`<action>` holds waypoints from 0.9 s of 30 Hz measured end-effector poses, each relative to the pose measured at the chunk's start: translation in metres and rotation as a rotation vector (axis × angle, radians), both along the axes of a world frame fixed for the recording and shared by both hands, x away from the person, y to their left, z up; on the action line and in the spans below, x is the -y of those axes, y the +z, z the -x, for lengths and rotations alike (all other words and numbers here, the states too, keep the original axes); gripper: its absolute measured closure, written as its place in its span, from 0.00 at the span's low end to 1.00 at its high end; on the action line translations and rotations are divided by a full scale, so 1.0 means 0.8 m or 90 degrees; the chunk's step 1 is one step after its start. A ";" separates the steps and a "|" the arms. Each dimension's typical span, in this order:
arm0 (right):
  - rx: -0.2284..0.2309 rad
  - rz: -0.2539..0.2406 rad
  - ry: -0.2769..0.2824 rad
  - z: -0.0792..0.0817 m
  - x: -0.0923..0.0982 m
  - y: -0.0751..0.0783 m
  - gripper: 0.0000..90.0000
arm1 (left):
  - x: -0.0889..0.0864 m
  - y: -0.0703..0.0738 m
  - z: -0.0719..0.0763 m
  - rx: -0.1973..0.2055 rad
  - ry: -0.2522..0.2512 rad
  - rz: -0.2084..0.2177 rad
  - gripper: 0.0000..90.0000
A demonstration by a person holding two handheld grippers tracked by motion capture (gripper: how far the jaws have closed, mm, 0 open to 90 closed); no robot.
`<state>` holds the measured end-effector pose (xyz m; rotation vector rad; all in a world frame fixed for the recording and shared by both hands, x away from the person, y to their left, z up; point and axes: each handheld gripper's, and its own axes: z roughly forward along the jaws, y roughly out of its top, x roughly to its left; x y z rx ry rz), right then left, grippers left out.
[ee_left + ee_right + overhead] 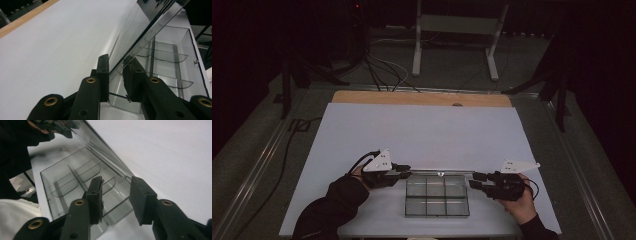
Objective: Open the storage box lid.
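Observation:
A clear plastic compartment box (437, 195) lies near the front edge of the white table top. Its lid (439, 172) is swung up along the far side. My left gripper (407, 172) reaches in from the left and is shut on the lid's left end. In the left gripper view the lid (150, 27) rises slanted from between the jaws (116, 77), over the dividers of the box (172, 50). My right gripper (473, 180) stands open at the box's right end. Its jaws (116, 197) hang over the box (65, 182) with nothing gripped.
The white table top (422, 135) stretches bare behind the box to a wooden strip (422, 97) at its far edge. Beyond it stand a metal frame (457, 30) and floor cables (382, 70). A dark sleeve (332, 205) comes in at the bottom left.

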<state>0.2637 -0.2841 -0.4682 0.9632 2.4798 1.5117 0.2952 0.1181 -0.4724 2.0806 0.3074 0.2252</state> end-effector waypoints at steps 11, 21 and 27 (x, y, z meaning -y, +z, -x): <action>0.017 -0.004 0.001 -0.017 -0.011 0.002 0.76 | 0.000 0.001 -0.003 -0.003 0.000 0.004 0.86; 0.017 0.007 -0.015 -0.022 -0.015 0.003 0.83 | 0.000 0.001 -0.007 -0.014 0.005 0.012 0.88; 0.019 0.008 -0.019 -0.024 -0.016 0.004 0.84 | 0.001 0.002 -0.009 -0.013 0.009 0.012 0.89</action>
